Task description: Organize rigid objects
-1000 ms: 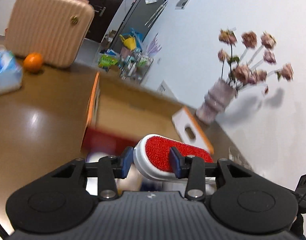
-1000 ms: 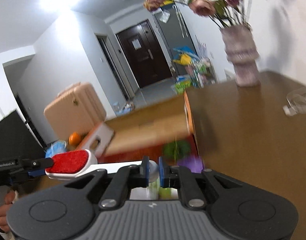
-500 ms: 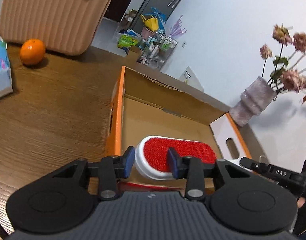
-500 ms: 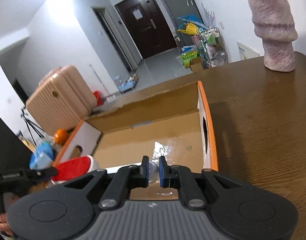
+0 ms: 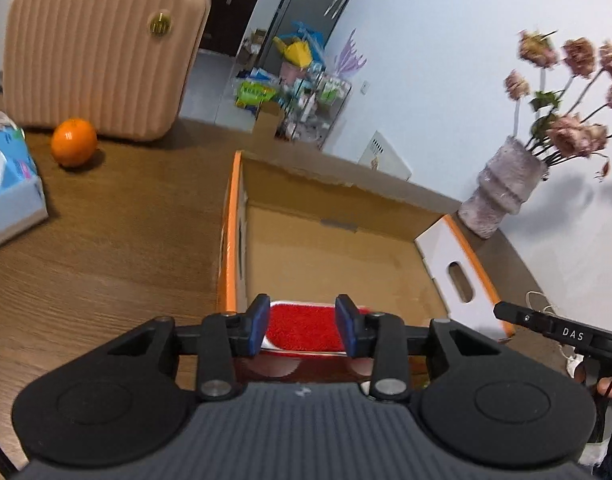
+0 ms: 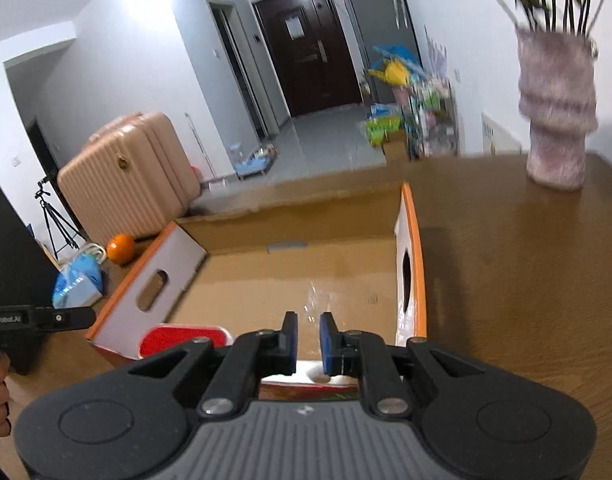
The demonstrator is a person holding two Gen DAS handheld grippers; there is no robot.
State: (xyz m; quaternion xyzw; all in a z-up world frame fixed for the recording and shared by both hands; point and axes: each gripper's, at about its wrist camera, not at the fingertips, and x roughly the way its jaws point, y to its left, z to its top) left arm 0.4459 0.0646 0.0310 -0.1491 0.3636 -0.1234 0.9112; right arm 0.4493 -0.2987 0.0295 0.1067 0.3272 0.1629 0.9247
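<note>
My left claw (image 5: 301, 330) sits spread around the red brush (image 5: 306, 330), low in the box's (image 5: 231, 240) near-left corner, so I reckon it's a drop-off. Right claw (image 6: 306, 338) hangs over the box, nearly closed, holding nothing.

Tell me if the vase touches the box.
Apart. The right wrist view shows bare table between the vase and the box.
</note>
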